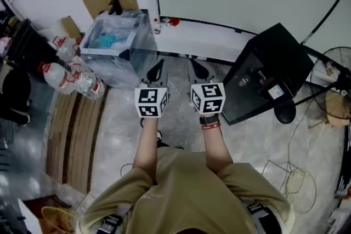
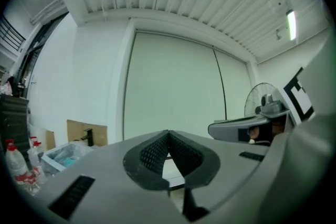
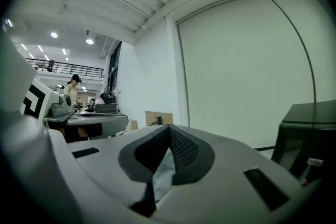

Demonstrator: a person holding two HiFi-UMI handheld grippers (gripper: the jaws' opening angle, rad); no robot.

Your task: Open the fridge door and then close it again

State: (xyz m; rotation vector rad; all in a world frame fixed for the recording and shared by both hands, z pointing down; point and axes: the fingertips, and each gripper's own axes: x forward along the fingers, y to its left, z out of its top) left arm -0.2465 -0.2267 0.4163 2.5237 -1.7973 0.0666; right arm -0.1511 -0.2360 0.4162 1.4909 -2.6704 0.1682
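Head view puts the black mini fridge (image 1: 272, 63) on the marble floor (image 1: 181, 129) at the right, near the pale wall and clear of both grippers. A white and blue sticker (image 1: 275, 92) sits on its front face, but the print is too small to read. In the right gripper view the fridge (image 3: 307, 131) stands at the right edge, with another small label low on it, also unreadable.

Nearest to it is the right gripper (image 1: 198, 69), held level and pointing at the wall. Its fingers (image 3: 178, 147) are pressed together with nothing between them. Beside it, the left gripper (image 1: 155, 70) is also level, and its fingers (image 2: 157, 152) meet at the tips with nothing held. Each gripper's marker cube (image 1: 151, 102) carries black and white square patterns and no letters. A red band (image 1: 210, 125) circles the right wrist.

Further left, a clear plastic storage box (image 1: 116, 41) holds something blue, with cardboard (image 1: 108, 1) leaning on the wall behind it. Water bottles (image 1: 82, 82) with red caps and illegible red labels lie beside the box, above a strip of wooden planks (image 1: 74, 129). A floor fan (image 1: 335, 66) stands at the far right, and a wire fan guard (image 1: 299, 186) lies on the floor.
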